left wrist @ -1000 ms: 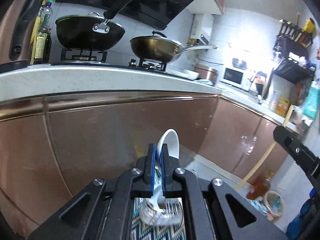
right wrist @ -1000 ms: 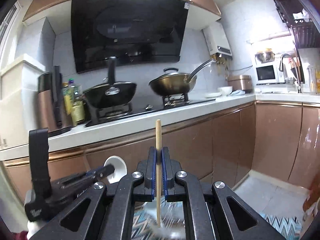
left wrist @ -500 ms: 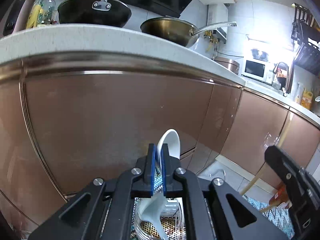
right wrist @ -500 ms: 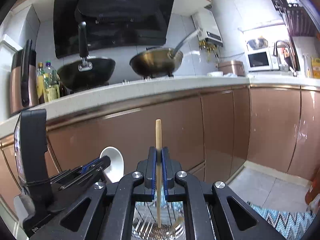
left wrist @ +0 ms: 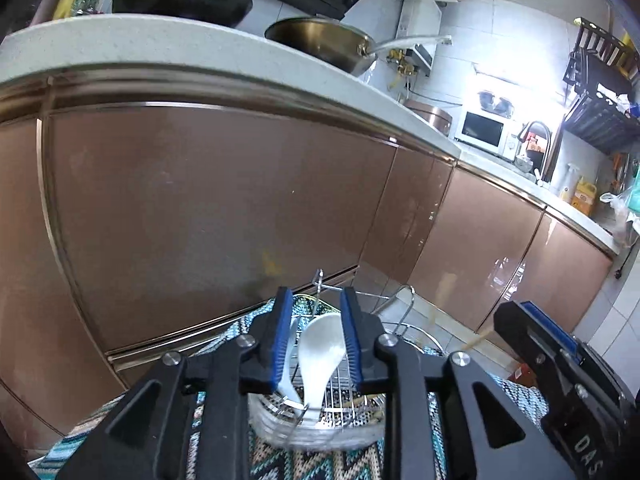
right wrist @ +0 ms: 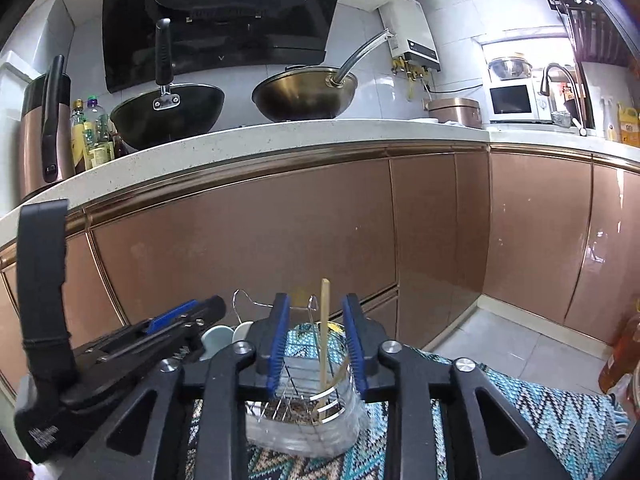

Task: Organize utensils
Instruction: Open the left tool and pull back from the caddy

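Both claws just let go over the wire utensil rack w/ clear plastic tray.

L wrist view: left gripper jaws just opened, now apart; white ceramic soup spoon stands loose betw. them, handle down in rack, beside 1 more pale handle. R wrist view: right gripper jaws just opened too; 1 bamboo chopstick stands free in rack, a 2nd leaning by it. Both drops look done.

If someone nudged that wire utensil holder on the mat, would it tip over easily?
Possibly. The wire holder looks light and stands on a soft woven mat. The tall chopstick and white spoon poke above its rim, likely making it top-heavy.
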`<act>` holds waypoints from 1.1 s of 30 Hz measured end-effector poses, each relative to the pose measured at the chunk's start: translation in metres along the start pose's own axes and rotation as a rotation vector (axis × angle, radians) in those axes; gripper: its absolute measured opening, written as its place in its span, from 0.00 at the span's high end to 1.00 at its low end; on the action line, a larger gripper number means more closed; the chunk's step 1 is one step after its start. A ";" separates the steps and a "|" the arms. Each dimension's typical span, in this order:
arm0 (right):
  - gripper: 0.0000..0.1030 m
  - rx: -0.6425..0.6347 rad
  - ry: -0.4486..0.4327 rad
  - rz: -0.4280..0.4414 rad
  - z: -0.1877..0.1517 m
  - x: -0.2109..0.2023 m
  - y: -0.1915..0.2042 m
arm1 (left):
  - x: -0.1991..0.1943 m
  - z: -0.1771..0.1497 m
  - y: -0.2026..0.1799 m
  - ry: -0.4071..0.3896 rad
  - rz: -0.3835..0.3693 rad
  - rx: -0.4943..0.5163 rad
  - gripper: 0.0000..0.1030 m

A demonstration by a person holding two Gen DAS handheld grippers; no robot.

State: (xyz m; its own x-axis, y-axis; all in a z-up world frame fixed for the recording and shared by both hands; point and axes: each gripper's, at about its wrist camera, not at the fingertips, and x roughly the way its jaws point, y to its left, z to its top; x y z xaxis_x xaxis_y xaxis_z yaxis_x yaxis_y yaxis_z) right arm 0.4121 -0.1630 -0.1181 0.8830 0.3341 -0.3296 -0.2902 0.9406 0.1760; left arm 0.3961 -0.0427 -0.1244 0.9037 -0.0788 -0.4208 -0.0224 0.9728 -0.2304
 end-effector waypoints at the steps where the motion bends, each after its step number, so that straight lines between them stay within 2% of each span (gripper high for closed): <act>1: 0.72 -0.002 -0.005 0.000 0.002 -0.007 0.001 | -0.008 0.002 0.002 -0.004 -0.001 0.002 0.75; 9: 0.68 0.004 -0.014 -0.043 0.005 -0.081 0.004 | -0.086 0.006 0.023 -0.009 -0.002 0.018 0.63; 18: 0.67 0.089 0.025 -0.146 -0.013 -0.182 -0.014 | -0.179 0.004 0.045 0.032 -0.038 0.043 0.63; 22: 0.67 0.106 0.026 -0.196 -0.020 -0.237 -0.012 | -0.230 0.004 0.054 0.007 -0.070 0.047 0.63; 26: 0.67 0.111 0.028 -0.223 -0.027 -0.281 -0.002 | -0.277 0.006 0.062 -0.036 -0.101 0.045 0.57; 30: 0.67 0.090 0.013 -0.244 -0.028 -0.314 0.013 | -0.308 0.008 0.066 -0.063 -0.130 0.038 0.51; 33: 0.63 0.083 -0.001 -0.249 -0.029 -0.332 0.023 | -0.330 0.008 0.066 -0.081 -0.149 0.038 0.51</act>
State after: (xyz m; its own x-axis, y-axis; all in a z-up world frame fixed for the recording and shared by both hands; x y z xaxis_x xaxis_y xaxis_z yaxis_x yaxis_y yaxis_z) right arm 0.1020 -0.2507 -0.0315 0.9237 0.0930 -0.3716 -0.0328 0.9857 0.1651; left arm 0.0998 0.0491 0.0061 0.9275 -0.2060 -0.3118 0.1289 0.9595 -0.2505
